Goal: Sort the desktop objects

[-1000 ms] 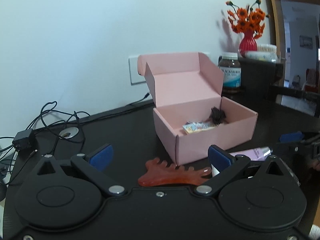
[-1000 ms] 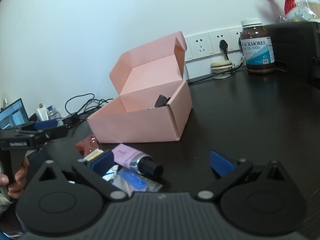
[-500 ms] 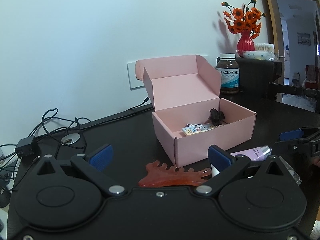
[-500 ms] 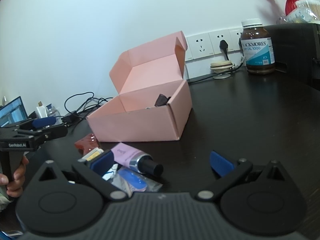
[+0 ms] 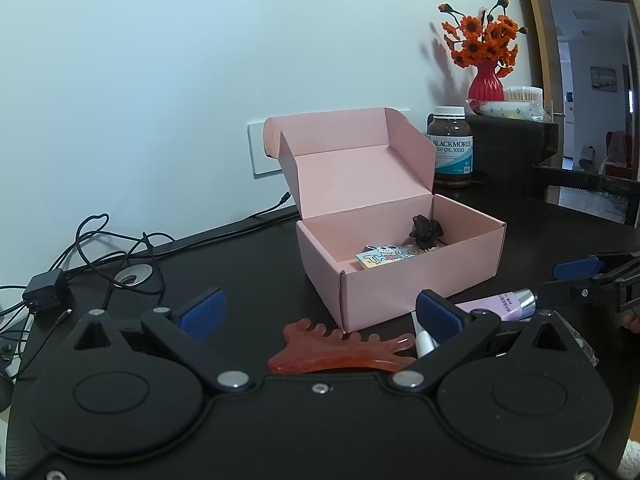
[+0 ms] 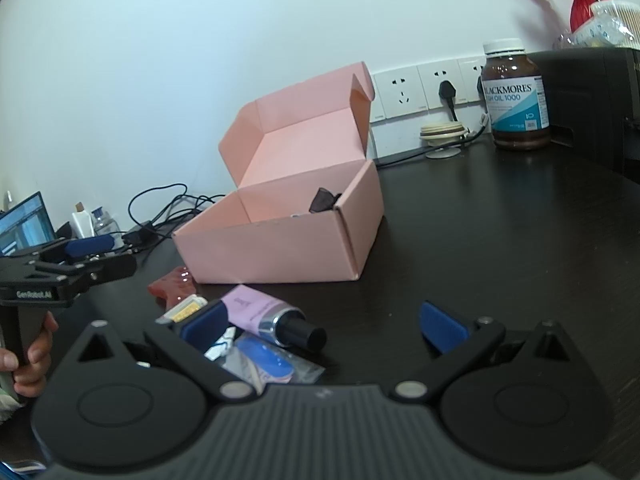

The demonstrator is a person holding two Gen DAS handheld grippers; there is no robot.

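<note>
An open pink box (image 5: 400,264) (image 6: 280,240) stands on the dark desk and holds a dark figurine (image 5: 426,231) and a colourful card (image 5: 384,258). In front of it lie a red comb-shaped scraper (image 5: 340,350) (image 6: 172,286), a purple tube with a black cap (image 6: 272,314) (image 5: 500,304), a small white and yellow item (image 6: 186,308) and a clear packet with a blue piece (image 6: 272,364). My left gripper (image 5: 318,312) is open, just above the scraper. My right gripper (image 6: 324,326) is open, its left finger beside the tube.
A brown supplement bottle (image 6: 516,96) (image 5: 452,146) stands at the back by wall sockets (image 6: 424,86). A red vase of orange flowers (image 5: 486,50) sits on a dark cabinet (image 5: 516,152). Cables and a charger (image 5: 44,292) lie at the left. A laptop (image 6: 24,224) is at far left.
The left gripper has drawn slightly back and level; the box sits a little lower in its view. The right gripper has barely moved. Both jaws stay open.
</note>
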